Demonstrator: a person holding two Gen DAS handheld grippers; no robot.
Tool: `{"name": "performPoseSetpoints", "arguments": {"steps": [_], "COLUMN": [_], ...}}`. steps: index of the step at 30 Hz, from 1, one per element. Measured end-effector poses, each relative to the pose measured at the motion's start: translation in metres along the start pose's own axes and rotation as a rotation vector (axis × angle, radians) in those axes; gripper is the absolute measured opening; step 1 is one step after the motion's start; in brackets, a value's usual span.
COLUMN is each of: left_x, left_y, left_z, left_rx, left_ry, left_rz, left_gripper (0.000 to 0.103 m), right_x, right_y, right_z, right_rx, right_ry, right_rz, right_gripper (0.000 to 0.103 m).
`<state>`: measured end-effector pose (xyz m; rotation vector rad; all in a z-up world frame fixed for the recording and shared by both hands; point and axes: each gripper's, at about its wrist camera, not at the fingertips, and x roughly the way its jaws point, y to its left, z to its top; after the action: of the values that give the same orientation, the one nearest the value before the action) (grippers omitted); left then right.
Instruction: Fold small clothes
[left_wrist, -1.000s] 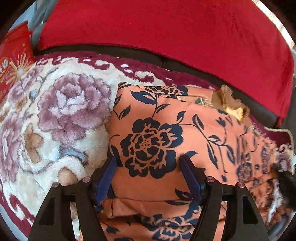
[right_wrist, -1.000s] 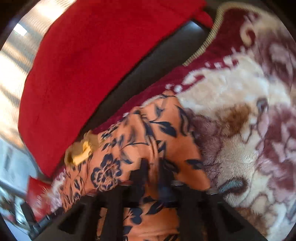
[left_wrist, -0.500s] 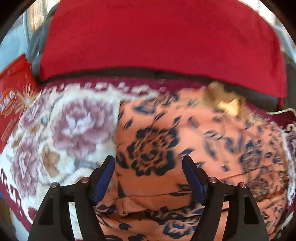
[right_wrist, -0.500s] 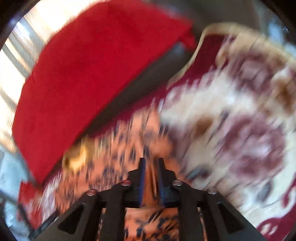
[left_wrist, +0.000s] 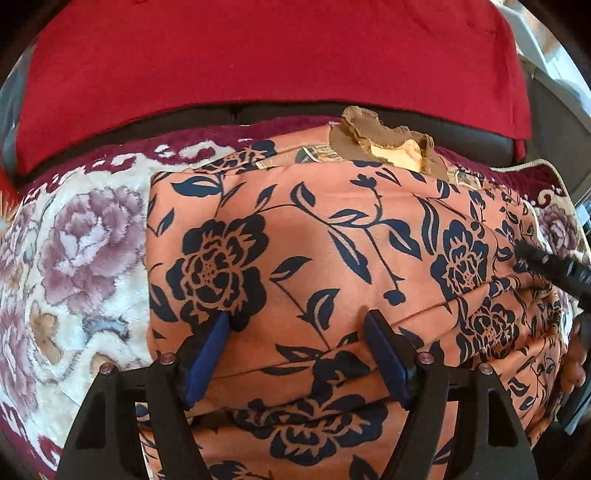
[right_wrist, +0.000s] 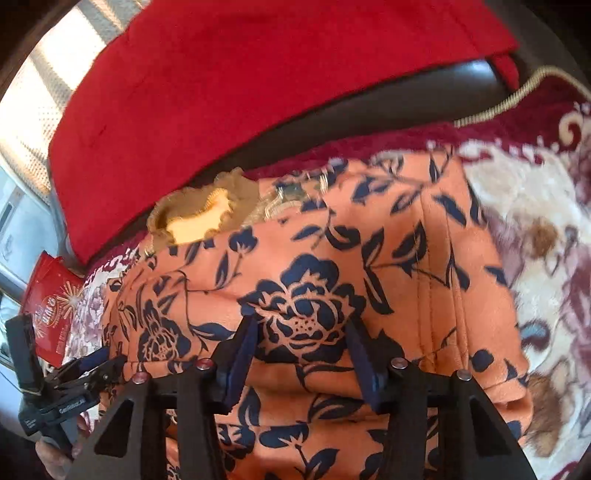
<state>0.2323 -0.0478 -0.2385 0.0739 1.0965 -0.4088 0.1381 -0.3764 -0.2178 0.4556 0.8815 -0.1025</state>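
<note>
L to R. Floral blanket (left_wrist: 74, 258) covers the surface, cream w/ mauve roses and a maroon border; a red packet (right_wrist: 51, 306) lies at its far left edge. On the blanket, mid-scene: 1 orange garment (left_wrist: 332, 266) w/ navy flower print, already doubled over – a layered edge runs across its near side, and a tan ruffled collar (left_wrist: 384, 138) pokes out at the back. Behind all of it, a red cushion (left_wrist: 258, 55).

Left gripper (left_wrist: 297, 325): spread wide above the garment's left half, nothing pinched, cloth merely under the blue pads. Right gripper (right_wrist: 301, 328): jaws opening over the right half; cloth sits below and between them but isn't clamped.

Step, as I read it: a fold looks just laid and is being let go. Next move prob. calls for both grippers to clear the cloth w/o dragging it, then take a fresh edge for another fold or press it flat.

Count: 1 garment, 2 grippers, 1 blanket, 1 cushion, 1 packet.
</note>
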Motion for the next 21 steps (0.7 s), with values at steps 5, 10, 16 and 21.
{"name": "performPoseSetpoints", "arguments": {"steps": [5, 10, 16, 21], "left_x": [-0.027, 0.009, -0.002, -0.02], "left_y": [0.01, 0.005, -0.013, -0.025], "left_z": [-0.001, 0.006, -0.004, -0.011], "left_rx": [-0.02, -0.017, 0.041, 0.065], "left_ry": [-0.157, -0.041, -0.101, -0.167], "left_rz": [0.024, 0.08, 0.169, 0.193], "left_gripper": [0.077, 0.086, 0.086, 0.086], "right_x": [-0.021, 0.019, 0.001, -0.025], "right_y": [-0.002, 0.006, 0.011, 0.015], "right_z": [0.008, 0.013, 0.009, -0.008], "right_rx": [0.041, 0.008, 0.019, -0.022], "right_ry": [-0.123, -0.005, -0.057, -0.078], "right_rz": [0.1, 0.038, 0.08, 0.11], "right_gripper": [0.054, 0.054, 0.054, 0.054]}}
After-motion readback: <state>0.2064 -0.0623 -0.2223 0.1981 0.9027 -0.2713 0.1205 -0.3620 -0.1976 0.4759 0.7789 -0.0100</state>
